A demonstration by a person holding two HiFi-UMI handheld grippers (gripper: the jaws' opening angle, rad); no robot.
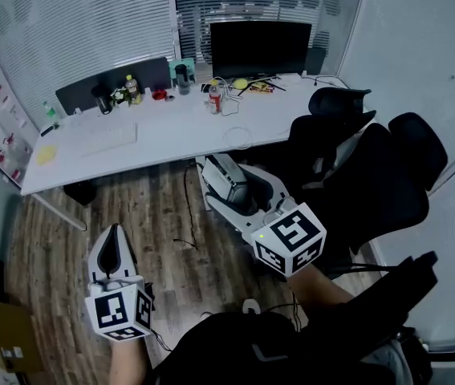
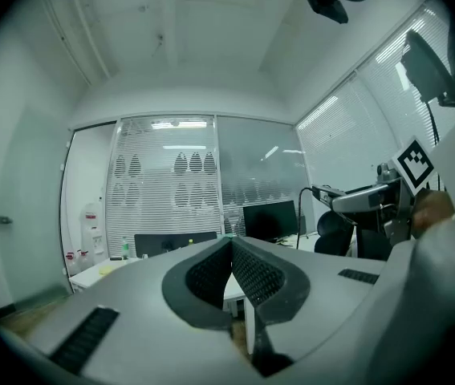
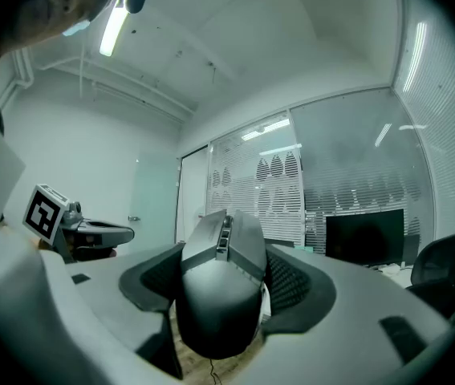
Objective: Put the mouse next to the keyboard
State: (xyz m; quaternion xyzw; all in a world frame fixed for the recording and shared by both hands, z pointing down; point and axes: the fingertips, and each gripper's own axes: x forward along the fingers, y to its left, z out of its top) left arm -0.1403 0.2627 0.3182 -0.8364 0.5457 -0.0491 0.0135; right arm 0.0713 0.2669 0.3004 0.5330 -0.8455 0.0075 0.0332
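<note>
A dark grey mouse is held over the wooden floor, short of the white desk, with my right gripper shut on its sides. In the right gripper view the mouse fills the gap between the pads, scroll wheel up. The white keyboard lies on the desk's left part, well beyond the mouse. My left gripper hangs lower left over the floor; its jaws are shut with nothing between them. Both grippers point level toward the desk.
A black monitor stands at the desk's back, with a can, cups and small clutter near it. Black office chairs crowd the right side. A yellow note lies on the desk's left end. A cardboard box sits bottom left.
</note>
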